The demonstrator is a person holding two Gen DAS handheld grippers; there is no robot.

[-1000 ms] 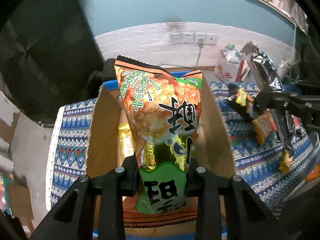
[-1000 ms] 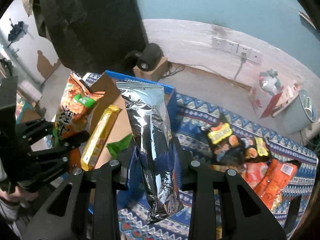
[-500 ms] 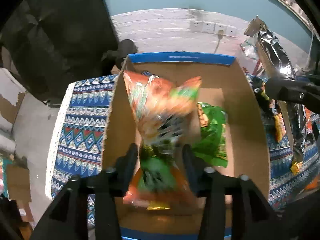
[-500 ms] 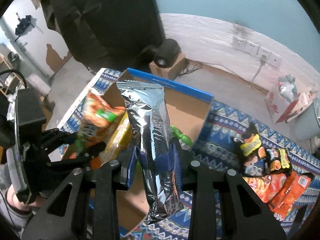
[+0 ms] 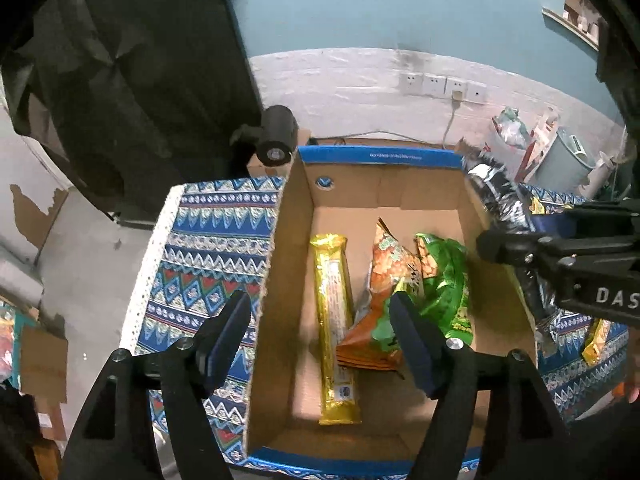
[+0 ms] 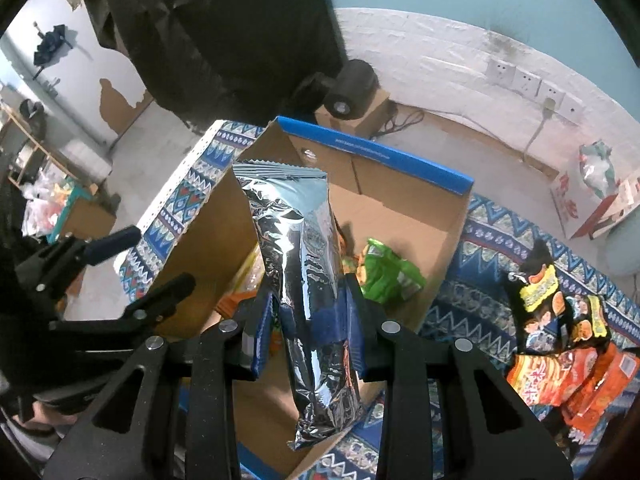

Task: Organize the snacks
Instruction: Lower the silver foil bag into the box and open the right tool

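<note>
**Now the silver bag's turn for the box**

Left wrist view: my left gripper point(image 5: 320, 332) hangs wide open and empty over the cardboard box point(image 5: 380, 158). Centre frame, the orange bag point(image 5: 380, 300) lies inside between the gold packet point(image 5: 334, 320) and green bag point(image 5: 444, 284).

Right wrist view: my right gripper point(image 6: 310, 328) is clamped on the silver bag point(image 6: 304, 280), upright at centre above the box point(image 6: 372, 152). Next, I judge, lower and release it; loose snacks point(image 6: 560, 340) wait lower right.
</note>
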